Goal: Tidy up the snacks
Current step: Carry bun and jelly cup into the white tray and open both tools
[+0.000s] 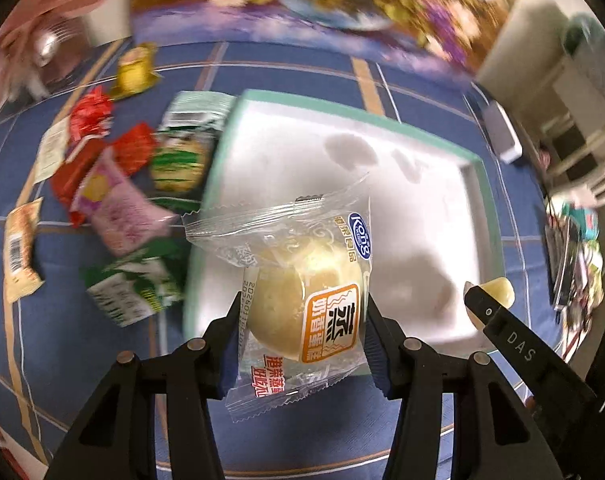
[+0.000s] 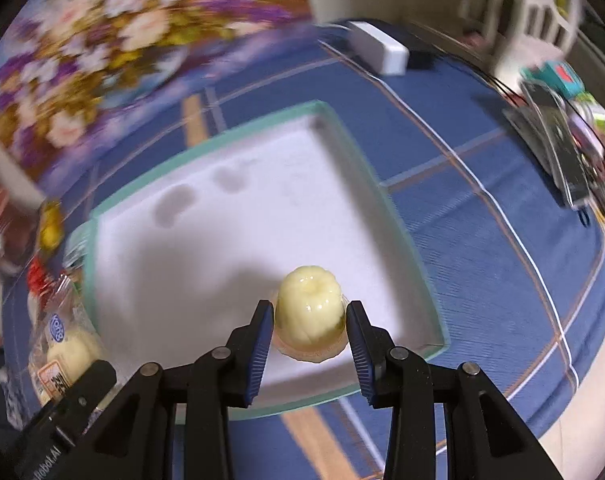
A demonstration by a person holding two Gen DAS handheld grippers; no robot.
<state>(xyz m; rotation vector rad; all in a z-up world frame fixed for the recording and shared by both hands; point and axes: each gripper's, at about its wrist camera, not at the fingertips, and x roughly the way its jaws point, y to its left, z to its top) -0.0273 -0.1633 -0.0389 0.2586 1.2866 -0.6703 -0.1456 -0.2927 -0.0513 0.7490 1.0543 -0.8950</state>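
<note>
Closest in, the left tongs (image 1: 300,330) are clamping a clear plastic-wrapped round yellow steamed cake with an orange label (image 1: 298,280), pads pressing on both sides of the cake so the packet is hanging lifted, its long axis running away from the camera with the crimped end pointing out over the tray. Right next door, the right tongs (image 2: 308,330) are pinching a small pale-yellow jelly cup with a fluted dome (image 2: 308,312), narrowed right onto it.

Just past both loads, the shallow white tray with a mint-green rim (image 2: 398,216) is sitting on the blue plaid-covered bench (image 2: 482,248), and it's looking bare inside apart from shadows. So the drop spot is lying straight ahead and below both tongs. The jelly cup is already hanging over the tray's near corner, and the cake is hanging over the near edge, so I'd guess the right one is nearer to letting go.

Further left, a pile of loose wrapped snacks in red, pink and green foil (image 1: 118,184) is waiting beside the tray. Beyond that everything's smearing into blur, a flowery backdrop mostly.
</note>
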